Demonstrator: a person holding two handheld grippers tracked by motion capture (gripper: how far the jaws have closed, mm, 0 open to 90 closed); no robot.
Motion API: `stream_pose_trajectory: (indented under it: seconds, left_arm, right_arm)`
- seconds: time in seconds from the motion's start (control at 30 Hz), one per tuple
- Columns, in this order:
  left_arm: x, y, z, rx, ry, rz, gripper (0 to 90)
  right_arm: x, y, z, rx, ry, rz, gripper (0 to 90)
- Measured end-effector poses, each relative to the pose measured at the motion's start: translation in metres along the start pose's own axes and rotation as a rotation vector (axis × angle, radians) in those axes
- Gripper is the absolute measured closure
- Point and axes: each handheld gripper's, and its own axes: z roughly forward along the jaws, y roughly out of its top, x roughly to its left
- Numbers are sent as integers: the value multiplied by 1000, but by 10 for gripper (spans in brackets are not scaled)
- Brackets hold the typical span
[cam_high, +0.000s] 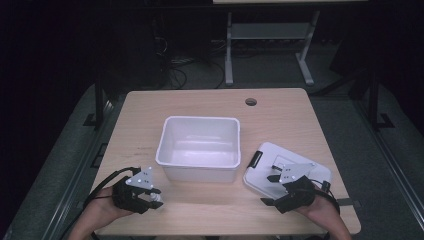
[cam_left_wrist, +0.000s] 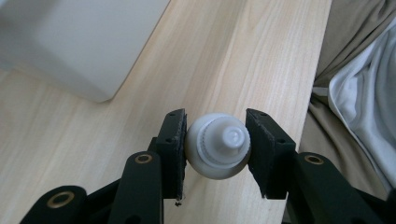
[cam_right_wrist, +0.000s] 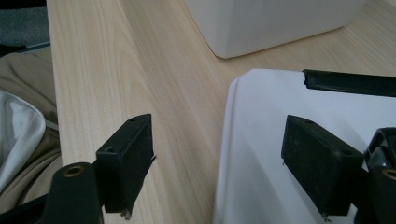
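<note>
- left gripper (cam_high: 156, 196): held low over the near left part of the table (cam_high: 210, 102); jaws pressed onto a small white bottle (cam_left_wrist: 217, 145), one pad (cam_left_wrist: 178, 151) against each side of its rounded shoulder. the ribbed neck and cap are seen end-on in the left gripper view, so the bottle lies along the line of the tool.
- small white bottle: pinched between the jaws, clear of the tabletop as far as can be judged; the grip sits on a curved, smooth surface, so slipping is judged the main risk. steady pressure should be kept and the tool carried without jerks.
- right gripper (cam_high: 274, 188): jaws spread wide, nothing between them; one jaw hangs over bare wood, the other over the near corner of the lid (cam_right_wrist: 280, 154).
- lid: white, flat, with a black latch (cam_right_wrist: 350, 82) along the edge beyond the right jaws; lies on the table beside the bin, under and ahead of the right gripper.
- bin (cam_high: 199, 149): white, open, empty so far as seen; stands ahead of both tools, forward and to the right of the left gripper, its near corner (cam_left_wrist: 100, 91) close beyond the left jaws.
- step in hand, as judged: the bottle is to be carried into the bin. it should be lifted above the rim before being moved forward, so that the near wall is not struck, then lowered inside and the jaws parted only once it is close to the floor of the bin.
- right gripper meanwhile is best kept apart from the bin mouth, ready at the lid.
</note>
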Motion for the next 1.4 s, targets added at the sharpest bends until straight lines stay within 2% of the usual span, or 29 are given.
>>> stream_pose_trajectory:
  seconds: [0.17,0.4,0.8,0.87,0.97,1.1,1.4]
  left_arm:
    - [2,1,-14,-23,2,-13,598]
    - [4,1,-25,-29,12,-16,598]
    - [4,10,-45,-24,24,2,598]
    - [4,12,-47,-16,29,11,598]
    - [2,16,-51,-35,22,17,598]
    - [4,21,-56,-35,24,25,598]
    - [13,40,-70,4,25,44,598]
  right_arm:
    - [0,-1,1,11,3,6,243]
    - [-1,1,1,3,0,0,241]
    - [-1,3,2,-1,-6,4,222]
    - [-1,3,2,3,-9,3,221]
    - [-2,3,1,5,-7,0,220]
    - [-2,3,0,3,-8,3,219]
    - [-4,2,-2,-8,-24,5,214]
